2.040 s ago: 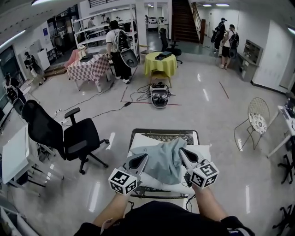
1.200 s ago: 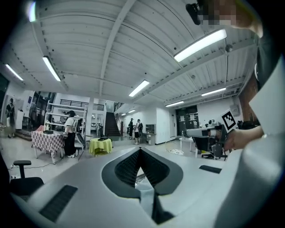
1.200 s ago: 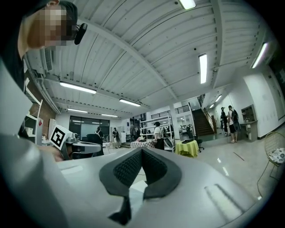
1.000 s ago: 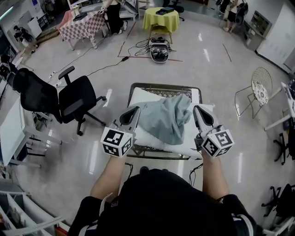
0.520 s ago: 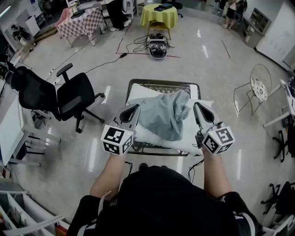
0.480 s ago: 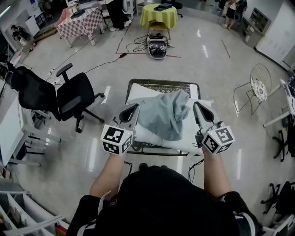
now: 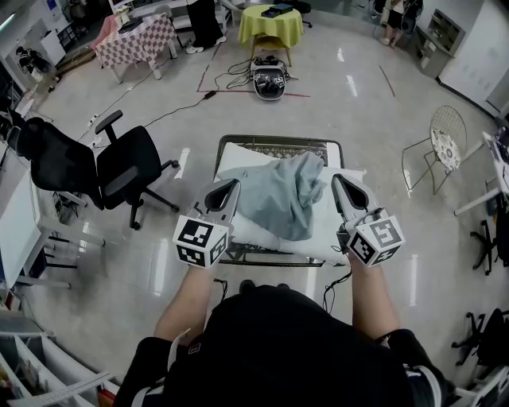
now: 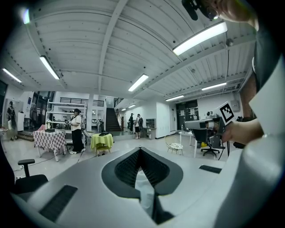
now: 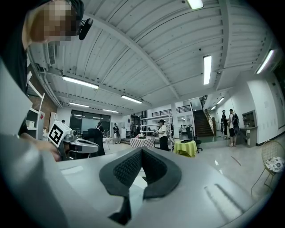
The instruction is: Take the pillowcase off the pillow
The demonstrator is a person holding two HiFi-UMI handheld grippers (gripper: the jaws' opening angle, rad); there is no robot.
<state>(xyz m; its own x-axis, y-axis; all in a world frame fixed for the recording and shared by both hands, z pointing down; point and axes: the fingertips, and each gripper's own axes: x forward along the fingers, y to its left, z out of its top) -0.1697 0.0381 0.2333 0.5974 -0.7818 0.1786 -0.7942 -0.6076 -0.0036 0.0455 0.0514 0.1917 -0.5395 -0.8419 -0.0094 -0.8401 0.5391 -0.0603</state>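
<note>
A crumpled grey-blue pillowcase lies on top of a white pillow, which rests on a dark wire-topped stand. My left gripper is held just left of the cloth, shut and empty. At the cloth's right side is my right gripper, also shut with nothing in it. In the left gripper view the jaws meet tip to tip, with the right gripper off to the side. The right gripper view shows its closed jaws and the left gripper.
A black office chair stands left of the stand and a white wire chair to its right. Beyond lie floor cables, a small device, a yellow-covered table and a checkered table. People stand far off.
Since two seconds ago the head view has tipped downward and the grippers stand wider apart beside the pillowcase. Over the last second both have stayed where they were, shut.
</note>
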